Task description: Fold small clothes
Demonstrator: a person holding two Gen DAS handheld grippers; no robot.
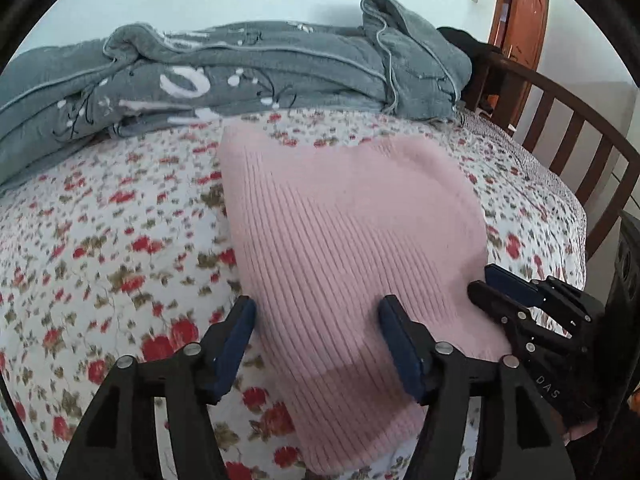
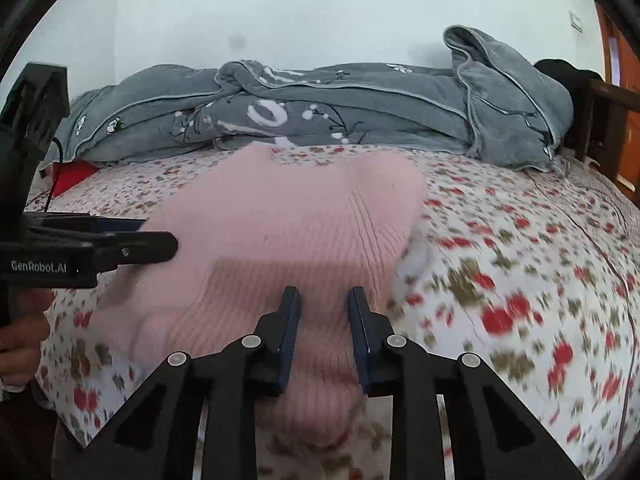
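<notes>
A pink ribbed knit garment [image 1: 344,216] lies folded on the floral bedsheet [image 1: 100,240]. My left gripper [image 1: 318,312] is open and wide over the garment's near left edge. One finger is above the sheet and the other above the knit, and neither pad presses on it. In the right wrist view the left gripper [image 2: 160,236] reaches in at the garment's [image 2: 280,220] left side. My right gripper [image 2: 324,300] stands narrow, with a raised ridge of pink knit filling the gap between its pads. From the left wrist view the right gripper [image 1: 492,280] sits at the garment's right edge.
A crumpled grey quilt [image 1: 240,64] runs along the far side of the bed by the wall. A dark wooden slatted rail [image 1: 576,136] borders the right side, with a brown door [image 1: 520,12] behind it. A person's hand [image 2: 16,332] holds the left gripper's handle.
</notes>
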